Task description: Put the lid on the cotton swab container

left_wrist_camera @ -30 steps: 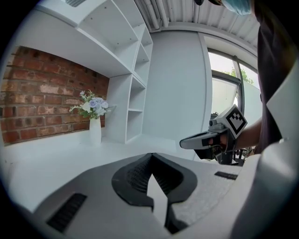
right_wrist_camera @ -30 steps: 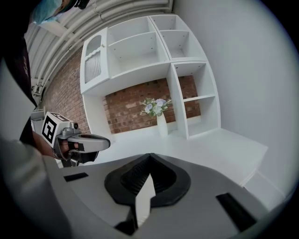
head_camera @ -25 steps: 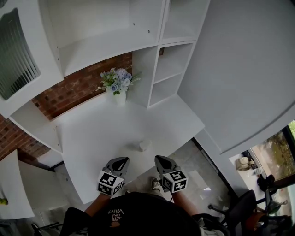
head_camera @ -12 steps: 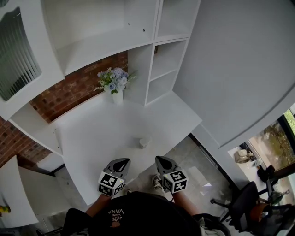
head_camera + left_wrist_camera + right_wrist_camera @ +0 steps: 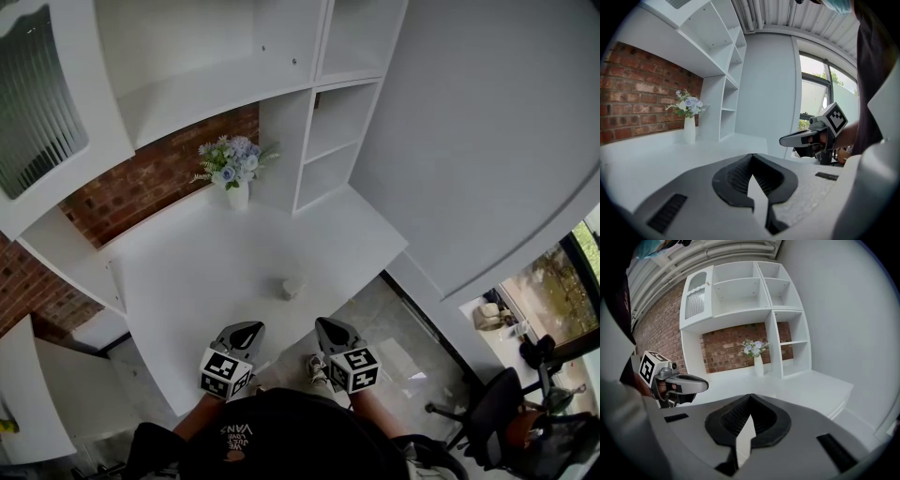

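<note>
A small pale cotton swab container (image 5: 292, 287) stands on the white desk (image 5: 216, 272) near its front edge. At this size I cannot tell a lid apart from it. Both grippers hover side by side at the desk's front edge, short of the container. The left gripper (image 5: 247, 328) is shut and holds nothing; its dark pads (image 5: 736, 177) meet. The right gripper (image 5: 327, 324) is shut and empty too, pads (image 5: 731, 420) together. Each gripper view shows the other gripper, the right gripper (image 5: 799, 138) and the left gripper (image 5: 686, 382). The container does not show in either gripper view.
A white vase of flowers (image 5: 236, 173) stands at the desk's back by the brick wall (image 5: 159, 178). White shelf cubbies (image 5: 328, 141) rise at the back right. To the right the desk ends above a tiled floor (image 5: 394, 328). Office chairs (image 5: 506, 422) stand at lower right.
The head view has drifted a little, so the desk and shelves sit slightly further left. Both grippers keep their place and stay shut.
</note>
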The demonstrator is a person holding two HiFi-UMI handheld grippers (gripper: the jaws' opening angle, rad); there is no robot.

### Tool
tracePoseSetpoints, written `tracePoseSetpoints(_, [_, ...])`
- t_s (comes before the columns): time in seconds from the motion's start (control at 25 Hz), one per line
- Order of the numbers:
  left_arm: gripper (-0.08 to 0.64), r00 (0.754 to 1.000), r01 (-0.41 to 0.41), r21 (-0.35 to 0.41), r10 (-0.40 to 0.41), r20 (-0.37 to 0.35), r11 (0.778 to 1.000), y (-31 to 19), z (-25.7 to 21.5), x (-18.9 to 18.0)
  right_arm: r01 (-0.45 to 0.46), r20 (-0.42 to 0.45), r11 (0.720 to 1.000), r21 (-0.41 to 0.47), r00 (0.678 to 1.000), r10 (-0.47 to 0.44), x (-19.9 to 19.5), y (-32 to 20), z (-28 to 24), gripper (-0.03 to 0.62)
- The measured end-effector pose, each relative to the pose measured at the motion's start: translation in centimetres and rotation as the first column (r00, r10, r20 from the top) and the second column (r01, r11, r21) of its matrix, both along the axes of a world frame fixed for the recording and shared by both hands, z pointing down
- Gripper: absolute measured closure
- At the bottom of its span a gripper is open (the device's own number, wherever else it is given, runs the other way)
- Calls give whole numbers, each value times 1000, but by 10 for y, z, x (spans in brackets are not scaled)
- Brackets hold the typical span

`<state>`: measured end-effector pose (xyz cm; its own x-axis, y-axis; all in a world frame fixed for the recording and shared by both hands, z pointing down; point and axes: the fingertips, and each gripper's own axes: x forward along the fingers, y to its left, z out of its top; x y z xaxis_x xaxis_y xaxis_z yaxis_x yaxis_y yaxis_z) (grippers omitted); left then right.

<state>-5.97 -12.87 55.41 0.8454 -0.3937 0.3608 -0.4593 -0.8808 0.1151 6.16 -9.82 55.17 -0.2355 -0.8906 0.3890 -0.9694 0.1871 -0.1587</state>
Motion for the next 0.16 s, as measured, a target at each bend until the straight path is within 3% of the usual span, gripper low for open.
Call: tracePoseSetpoints(0.16, [554, 1000, -7, -2, 7, 3, 1000, 2, 0, -1, 6, -6, 1000, 3, 1000, -6, -2, 0, 0, 592])
